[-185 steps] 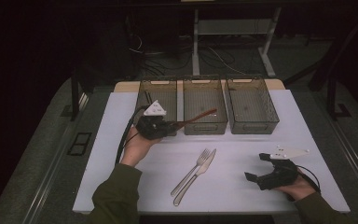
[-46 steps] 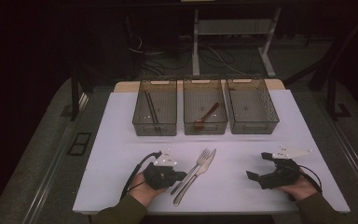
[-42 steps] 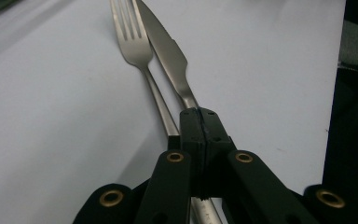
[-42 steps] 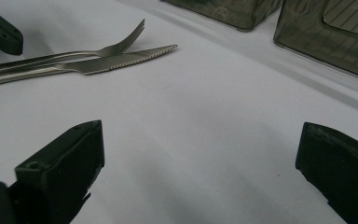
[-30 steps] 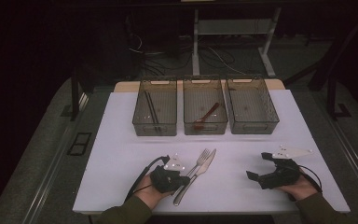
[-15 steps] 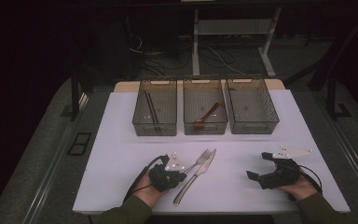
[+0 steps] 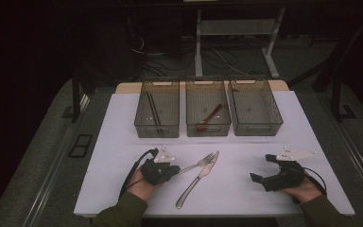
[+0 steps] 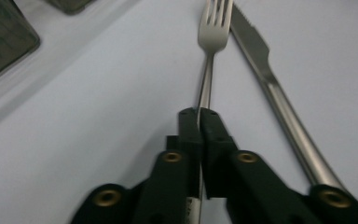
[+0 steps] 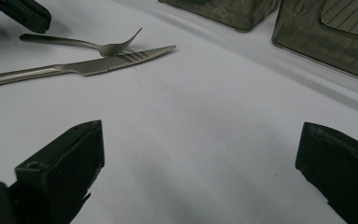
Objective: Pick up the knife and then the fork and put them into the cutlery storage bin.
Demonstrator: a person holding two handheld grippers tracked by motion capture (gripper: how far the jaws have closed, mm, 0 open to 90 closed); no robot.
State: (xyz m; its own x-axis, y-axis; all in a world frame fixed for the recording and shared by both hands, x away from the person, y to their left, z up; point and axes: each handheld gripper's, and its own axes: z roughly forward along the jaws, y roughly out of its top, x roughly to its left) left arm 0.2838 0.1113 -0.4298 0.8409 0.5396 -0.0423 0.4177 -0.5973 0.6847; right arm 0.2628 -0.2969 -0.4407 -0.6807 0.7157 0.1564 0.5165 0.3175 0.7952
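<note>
A metal fork (image 7: 197, 165) lies slanted on the white table, its tines (image 8: 213, 25) beside the blade of a metal knife (image 7: 196, 182). My left gripper (image 7: 175, 169) is shut on the fork's handle; the thin handle runs between the two black pads (image 8: 198, 119). Those jaws have just been opening a little, with the handle still pinched between them. In the right gripper view the fork (image 9: 98, 45) rests its tines against the knife (image 9: 93, 66). My right gripper (image 7: 261, 168) lies low at the front right, jaws wide open (image 9: 200, 154) over bare table.
Three clear bins stand in a row at the back. The left bin (image 7: 157, 126) holds dark chopsticks (image 7: 152, 109), the middle bin (image 7: 208, 128) a reddish spoon (image 7: 210, 116), and the right bin (image 7: 257, 127) nothing. The table's front edge lies just under both hands.
My left gripper has shifted left and slightly back with the fork handle in it, swinging the handle away from the knife. The right gripper has not moved.
</note>
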